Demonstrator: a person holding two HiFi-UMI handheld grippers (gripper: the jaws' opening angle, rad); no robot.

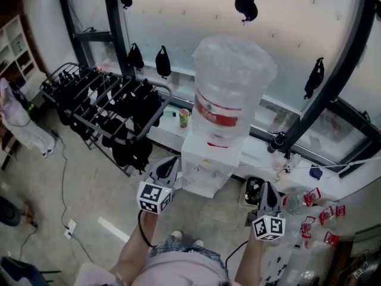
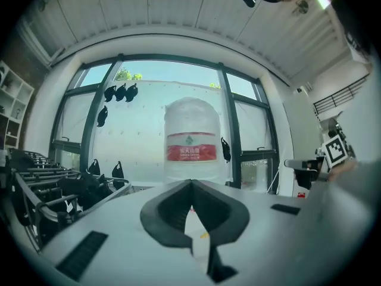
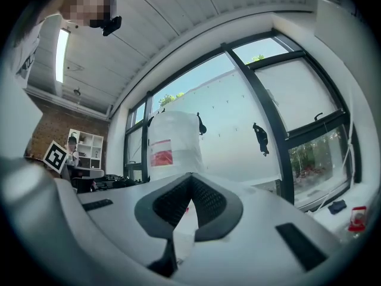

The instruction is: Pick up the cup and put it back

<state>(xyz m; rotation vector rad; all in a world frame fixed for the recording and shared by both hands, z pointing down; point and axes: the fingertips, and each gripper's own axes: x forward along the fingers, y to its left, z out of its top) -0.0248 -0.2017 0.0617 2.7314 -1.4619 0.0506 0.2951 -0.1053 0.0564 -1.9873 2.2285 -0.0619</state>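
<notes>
Our tongs, left gripper (image 1: 168, 164) and right gripper (image 1: 267, 190), are pinched together and empty, facing the water dispenser (image 1: 208, 167). The cup (image 1: 184, 118) stands on the sill (image 1: 171, 134) between dispenser and drying rack (image 1: 107, 103). We cannot read the bottle (image 1: 231, 76)'s red label.

- Water bottle (image 1: 229, 91) sits on the dispenser (image 1: 208, 168), frame centre.
- Drying rack (image 1: 107, 109) stands left of it.
- Cup (image 1: 184, 117) on the sill (image 1: 168, 133), between rack and dispenser.

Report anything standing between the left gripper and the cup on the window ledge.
Nothing visible does. In the head view, the cup stands in a gap between the drying rack and the water dispenser, ahead of the left gripper.
</notes>
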